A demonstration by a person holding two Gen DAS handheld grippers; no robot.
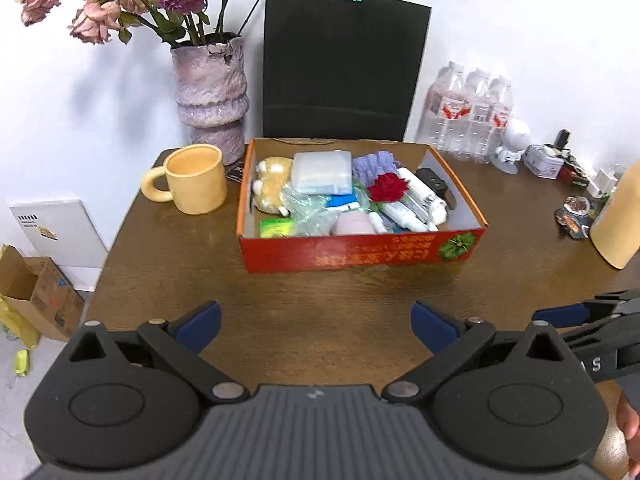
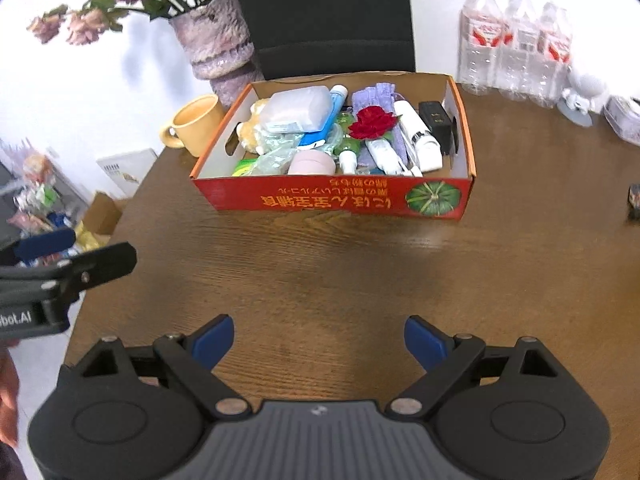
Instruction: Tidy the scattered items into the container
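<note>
A red cardboard box (image 1: 360,254) (image 2: 332,200) sits on the brown table, holding several items: a plush toy (image 1: 272,184), a clear plastic case (image 1: 322,172) (image 2: 296,110), a red rose (image 1: 387,188) (image 2: 372,122), white tubes (image 1: 420,204) (image 2: 418,136), a purple cloth (image 1: 374,162) and a black block (image 2: 434,118). My left gripper (image 1: 316,324) is open and empty, well in front of the box. My right gripper (image 2: 318,340) is open and empty, also in front of the box; it shows at the right edge of the left wrist view (image 1: 592,316).
A yellow mug (image 1: 192,180) (image 2: 196,124) and a purple vase with dried roses (image 1: 212,92) (image 2: 216,36) stand left of the box. A black bag (image 1: 340,68) stands behind it. Water bottles (image 1: 468,108) (image 2: 516,40) and small items lie right. Table edge at left.
</note>
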